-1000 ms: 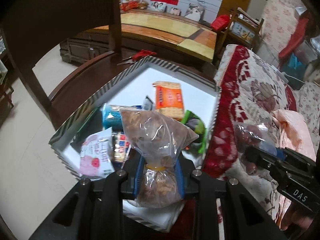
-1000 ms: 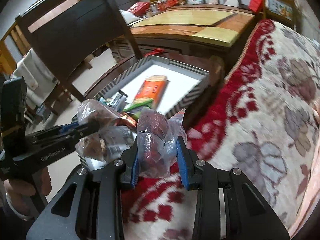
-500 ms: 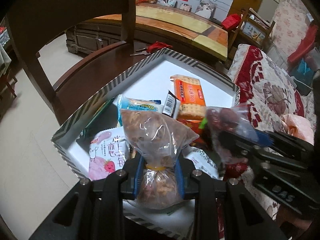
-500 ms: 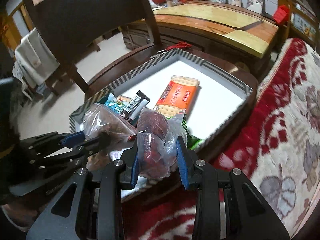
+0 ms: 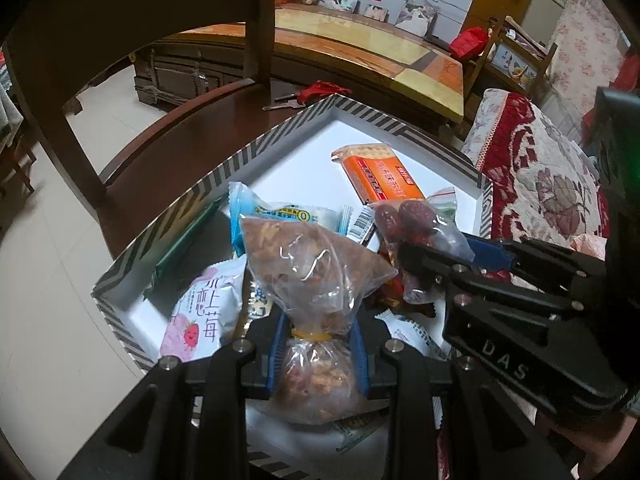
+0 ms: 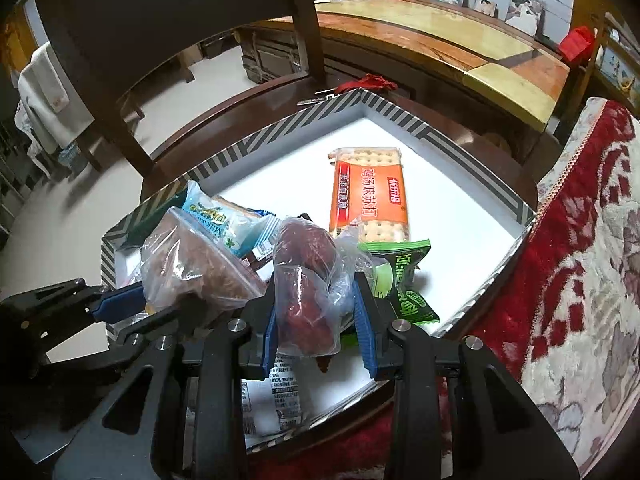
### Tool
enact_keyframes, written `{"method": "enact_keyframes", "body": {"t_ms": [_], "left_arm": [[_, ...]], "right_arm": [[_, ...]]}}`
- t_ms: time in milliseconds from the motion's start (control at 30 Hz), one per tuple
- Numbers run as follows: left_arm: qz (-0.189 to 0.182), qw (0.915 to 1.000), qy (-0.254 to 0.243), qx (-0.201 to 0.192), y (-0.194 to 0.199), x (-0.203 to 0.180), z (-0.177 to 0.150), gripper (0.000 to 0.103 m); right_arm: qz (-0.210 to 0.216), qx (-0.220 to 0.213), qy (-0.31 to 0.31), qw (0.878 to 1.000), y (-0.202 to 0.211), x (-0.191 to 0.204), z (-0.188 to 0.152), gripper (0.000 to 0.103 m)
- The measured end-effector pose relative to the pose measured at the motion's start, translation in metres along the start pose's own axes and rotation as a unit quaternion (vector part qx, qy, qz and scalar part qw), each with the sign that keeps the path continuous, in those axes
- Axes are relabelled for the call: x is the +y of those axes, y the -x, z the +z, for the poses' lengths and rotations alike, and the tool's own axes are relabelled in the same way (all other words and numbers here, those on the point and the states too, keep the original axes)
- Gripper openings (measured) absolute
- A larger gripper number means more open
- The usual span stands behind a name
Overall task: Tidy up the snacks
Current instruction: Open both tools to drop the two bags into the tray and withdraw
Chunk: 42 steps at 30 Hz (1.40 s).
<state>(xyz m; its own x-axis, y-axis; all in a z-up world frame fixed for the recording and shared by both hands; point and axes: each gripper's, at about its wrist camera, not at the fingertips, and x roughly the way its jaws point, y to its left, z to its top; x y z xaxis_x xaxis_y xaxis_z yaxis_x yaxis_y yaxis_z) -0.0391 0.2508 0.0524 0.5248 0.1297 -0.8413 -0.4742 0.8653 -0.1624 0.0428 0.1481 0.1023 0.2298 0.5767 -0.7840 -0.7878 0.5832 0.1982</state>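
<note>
The left gripper (image 5: 319,354) has its blue-padded jaws clamped on the neck of a clear plastic bag of brown nuts tied with a yellow band (image 5: 314,280), holding it over the near end of a shallow white box with a grey-and-white striped rim (image 5: 280,136). The right gripper (image 6: 319,332) has its jaws pressed on a clear plastic bag of dark red dates (image 6: 306,280), held over the same box just to the right of the nut bag; from the left wrist view the date bag (image 5: 416,232) hangs beside the nuts, the two bags close together. In the box lie an orange pack of soda crackers (image 6: 368,196) flat on the white floor, a green snack packet (image 6: 404,280) below it, a light blue wrapped pastry (image 5: 276,216), and a pink-and-white strawberry pouch (image 5: 200,320) at the near left corner. The box sits on a dark round wooden counter (image 5: 180,148), with a red floral cushion (image 6: 580,260) to its right and a dark wooden chair (image 6: 160,20) behind.
</note>
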Motion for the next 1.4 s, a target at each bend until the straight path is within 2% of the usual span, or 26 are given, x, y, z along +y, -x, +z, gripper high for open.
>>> {"method": "enact_keyframes", "body": {"t_ms": [133, 233, 300, 367, 533, 733, 800, 833, 967, 1033, 1133, 1400], "left_arm": [[0.008, 0.9999, 0.009, -0.001, 0.000, 0.002, 0.000, 0.033], [0.016, 0.9999, 0.004, 0.000, 0.002, 0.001, -0.001, 0.039], [0.018, 0.9998, 0.003, -0.002, 0.004, 0.000, -0.001, 0.047], [0.021, 0.9997, 0.005, -0.010, 0.010, 0.000, -0.002, 0.064], [0.037, 0.9985, -0.009, -0.040, 0.026, -0.005, -0.006, 0.077], [0.027, 0.9972, -0.015, -0.068, 0.045, -0.013, -0.016, 0.082], [0.025, 0.9965, -0.017, -0.077, 0.051, -0.019, -0.021, 0.086], [0.026, 0.9961, -0.020, -0.082, 0.054, -0.022, -0.023, 0.091], [0.048, 0.9926, -0.044, -0.103, 0.065, -0.039, -0.035, 0.096], [0.039, 0.9925, -0.043, -0.108, 0.070, -0.043, -0.039, 0.097], [0.036, 0.9930, -0.041, -0.105, 0.075, -0.046, -0.043, 0.101], [0.052, 0.9914, -0.067, -0.100, 0.079, -0.056, -0.053, 0.101]], "right_arm": [[0.002, 0.000, -0.015, 1.000, 0.003, -0.002, 0.001, 0.036], [0.018, -0.007, -0.030, 0.999, 0.009, -0.004, -0.001, 0.052], [0.028, -0.017, -0.034, 0.999, 0.017, -0.004, -0.003, 0.054], [0.027, -0.022, -0.031, 0.999, 0.024, -0.002, -0.005, 0.054], [0.022, -0.042, -0.041, 0.998, 0.047, -0.005, -0.017, 0.054], [0.009, -0.086, -0.075, 0.993, 0.086, -0.019, -0.047, 0.054], [-0.005, -0.100, -0.082, 0.992, 0.100, -0.023, -0.061, 0.054], [-0.011, -0.103, -0.086, 0.991, 0.105, -0.024, -0.068, 0.054], [-0.014, -0.103, -0.099, 0.990, 0.116, -0.029, -0.092, 0.055], [-0.014, -0.103, -0.103, 0.989, 0.121, -0.030, -0.102, 0.055], [-0.015, -0.106, -0.109, 0.988, 0.128, -0.033, -0.116, 0.055], [-0.014, -0.101, -0.112, 0.989, 0.138, -0.035, -0.138, 0.055]]}}
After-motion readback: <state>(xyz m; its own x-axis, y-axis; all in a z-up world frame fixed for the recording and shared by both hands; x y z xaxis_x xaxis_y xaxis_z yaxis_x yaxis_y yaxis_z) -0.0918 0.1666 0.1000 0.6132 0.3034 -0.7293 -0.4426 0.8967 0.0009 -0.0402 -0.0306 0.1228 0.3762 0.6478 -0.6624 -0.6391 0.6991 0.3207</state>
